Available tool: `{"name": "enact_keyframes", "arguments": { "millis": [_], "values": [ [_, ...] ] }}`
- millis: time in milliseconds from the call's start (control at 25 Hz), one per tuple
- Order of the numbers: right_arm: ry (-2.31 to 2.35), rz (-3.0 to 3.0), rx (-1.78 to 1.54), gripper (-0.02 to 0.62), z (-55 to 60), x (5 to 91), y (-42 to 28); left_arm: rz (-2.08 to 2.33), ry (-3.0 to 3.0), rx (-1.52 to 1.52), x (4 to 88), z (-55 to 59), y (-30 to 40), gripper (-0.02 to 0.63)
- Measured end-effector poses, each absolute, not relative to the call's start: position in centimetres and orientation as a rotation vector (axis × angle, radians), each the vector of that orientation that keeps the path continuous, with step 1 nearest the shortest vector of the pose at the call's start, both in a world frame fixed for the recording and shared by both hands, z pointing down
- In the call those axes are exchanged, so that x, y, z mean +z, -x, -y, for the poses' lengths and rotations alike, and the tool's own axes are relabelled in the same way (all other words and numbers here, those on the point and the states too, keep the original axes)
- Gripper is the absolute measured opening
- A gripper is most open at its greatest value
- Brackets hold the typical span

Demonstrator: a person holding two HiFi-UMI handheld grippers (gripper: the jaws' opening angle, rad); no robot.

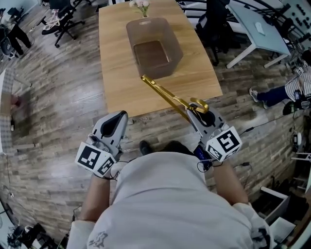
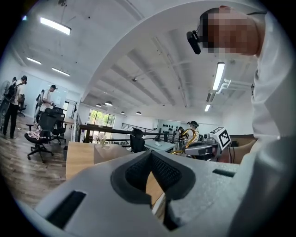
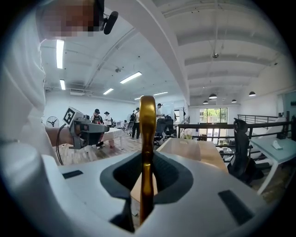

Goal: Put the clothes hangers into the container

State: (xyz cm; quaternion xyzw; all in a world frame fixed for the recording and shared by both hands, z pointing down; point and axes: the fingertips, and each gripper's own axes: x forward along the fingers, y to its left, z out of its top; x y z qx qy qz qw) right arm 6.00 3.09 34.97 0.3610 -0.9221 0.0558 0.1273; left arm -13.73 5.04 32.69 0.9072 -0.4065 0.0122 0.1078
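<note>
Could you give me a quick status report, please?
Left gripper shut, empty. Right gripper shut on gold hanger, tip over the table, just short of the container. Nothing between them.

bench (image 1: 114, 73): light wood, on plank floor (image 1: 58, 97) | container (image 1: 154, 46): brown, translucent, mid-bench toward far edge | flowers (image 1: 142, 6): far edge, just behind container

wooden table (image 1: 114, 63), flower vase (image 1: 142, 6) at its far end, black office chair (image 1: 63, 22), pale desk (image 1: 257, 26)
</note>
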Motion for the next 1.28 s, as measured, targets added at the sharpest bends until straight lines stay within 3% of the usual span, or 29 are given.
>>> {"name": "enact_keyframes", "arguments": {
  "millis": [880,1280],
  "values": [
    [-0.825,2.772,0.181,0.072,13.2,35.9,-15.1,1.338,-2.628,0.096,33.6,7.8,2.8,0.006],
    [-0.762,2.774,0.221,0.072,16.9,37.0,-12.6,1.391,-2.559,0.092,34.6,11.1,4.1,0.006]
  ]
}}
